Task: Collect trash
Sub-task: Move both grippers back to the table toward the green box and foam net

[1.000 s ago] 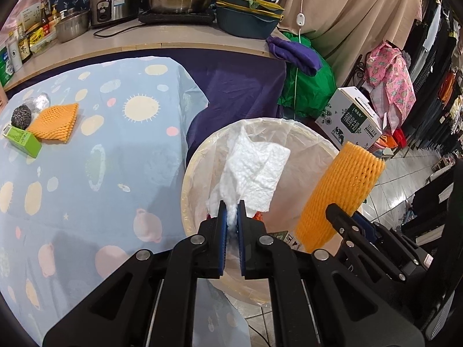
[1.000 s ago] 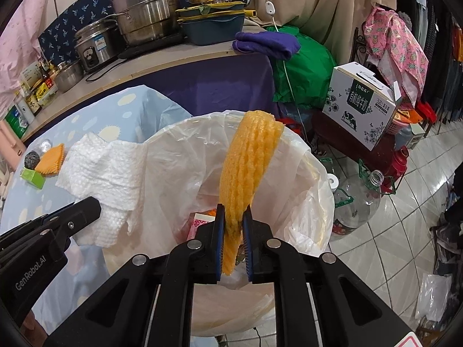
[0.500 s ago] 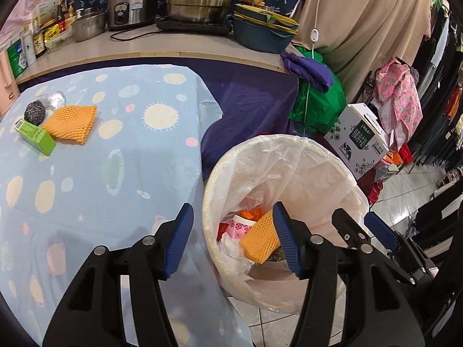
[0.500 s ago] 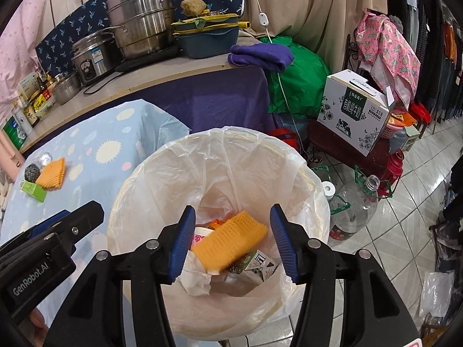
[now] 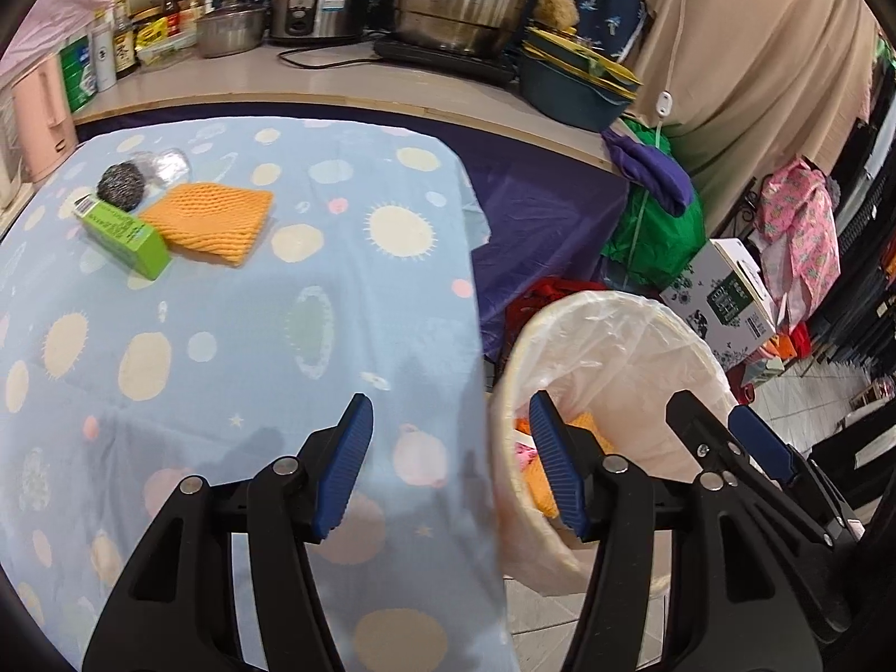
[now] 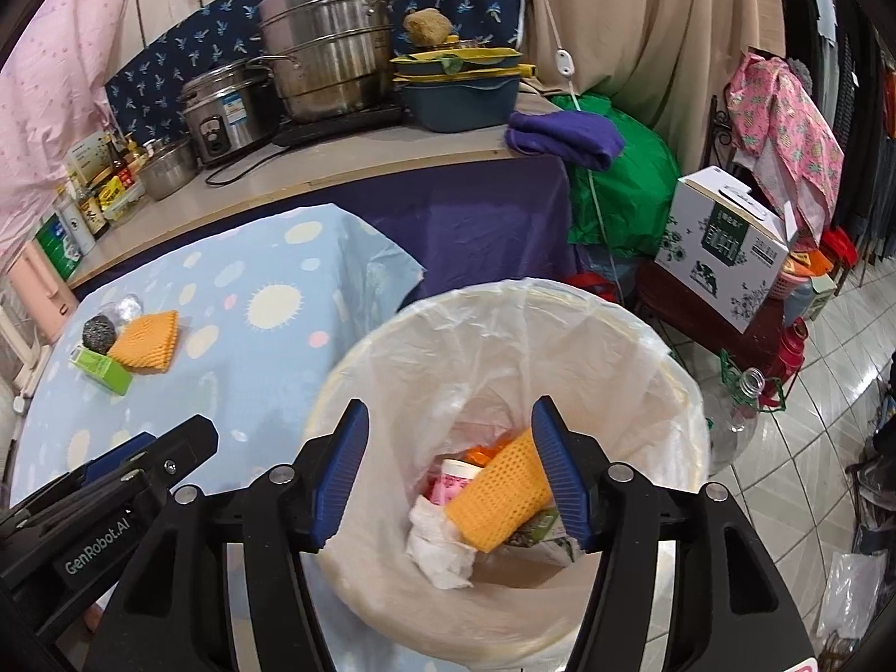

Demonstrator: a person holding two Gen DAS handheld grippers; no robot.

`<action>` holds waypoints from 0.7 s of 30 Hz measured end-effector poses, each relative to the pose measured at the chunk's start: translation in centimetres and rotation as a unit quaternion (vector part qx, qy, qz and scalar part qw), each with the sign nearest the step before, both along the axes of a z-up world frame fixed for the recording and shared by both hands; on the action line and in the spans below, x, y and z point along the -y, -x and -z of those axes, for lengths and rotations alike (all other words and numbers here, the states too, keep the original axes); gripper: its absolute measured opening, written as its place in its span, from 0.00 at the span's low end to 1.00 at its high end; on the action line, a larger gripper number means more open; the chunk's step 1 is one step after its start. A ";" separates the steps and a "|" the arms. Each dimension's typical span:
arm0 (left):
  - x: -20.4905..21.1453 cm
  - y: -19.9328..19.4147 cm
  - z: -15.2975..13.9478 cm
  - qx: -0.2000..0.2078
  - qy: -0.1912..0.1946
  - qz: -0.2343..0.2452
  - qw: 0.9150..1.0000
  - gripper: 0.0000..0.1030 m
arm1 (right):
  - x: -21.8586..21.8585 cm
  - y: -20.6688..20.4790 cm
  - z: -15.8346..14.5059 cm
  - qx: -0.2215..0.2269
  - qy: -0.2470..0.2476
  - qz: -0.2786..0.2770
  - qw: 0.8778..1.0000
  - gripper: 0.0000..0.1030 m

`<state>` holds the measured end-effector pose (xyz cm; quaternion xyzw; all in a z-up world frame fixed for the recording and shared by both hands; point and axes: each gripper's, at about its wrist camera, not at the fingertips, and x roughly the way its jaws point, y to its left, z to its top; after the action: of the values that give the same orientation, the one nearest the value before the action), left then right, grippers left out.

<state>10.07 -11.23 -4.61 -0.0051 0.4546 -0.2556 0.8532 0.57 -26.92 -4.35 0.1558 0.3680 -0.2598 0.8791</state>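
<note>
My left gripper (image 5: 448, 465) is open and empty over the right edge of the blue table (image 5: 224, 336). My right gripper (image 6: 448, 465) is open and empty above the bag-lined trash bin (image 6: 560, 336). Inside the bin lie an orange foam net (image 6: 498, 495), a white tissue (image 6: 442, 543) and other trash. The bin also shows in the left wrist view (image 5: 633, 336). On the table's far left lie an orange foam net (image 5: 210, 221), a green box (image 5: 123, 235), a steel scrubber (image 5: 120, 185) and a clear wrapper (image 5: 165, 162).
A counter (image 5: 336, 84) behind the table holds pots, a rice cooker and bottles. A cardboard box (image 6: 722, 246), a green bag (image 6: 621, 196), a red bottle and a clear jug (image 6: 733, 420) stand on the floor right of the bin.
Both grippers opened and dropped the tissue and the orange foam net into the bin. My left gripper has since swung left, toward the table.
</note>
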 end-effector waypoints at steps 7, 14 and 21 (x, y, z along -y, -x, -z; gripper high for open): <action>-4.9 -2.2 0.4 -0.012 0.005 -0.049 0.999 0.60 | -3.6 -2.8 0.5 -0.004 -0.007 -0.040 0.999 0.58; -10.2 -4.4 1.0 -0.018 0.000 -0.101 0.995 0.60 | -7.4 -6.2 1.2 -0.007 -0.020 -0.081 0.996 0.58; -15.5 -6.6 2.0 -0.028 0.001 -0.155 0.988 0.62 | -10.6 -9.9 1.9 -0.005 -0.037 -0.115 0.993 0.58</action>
<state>16.65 4.27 -6.60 -0.0834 0.4721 -0.1204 0.8693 10.51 -16.29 -6.24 0.1439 0.3973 -0.1440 0.8948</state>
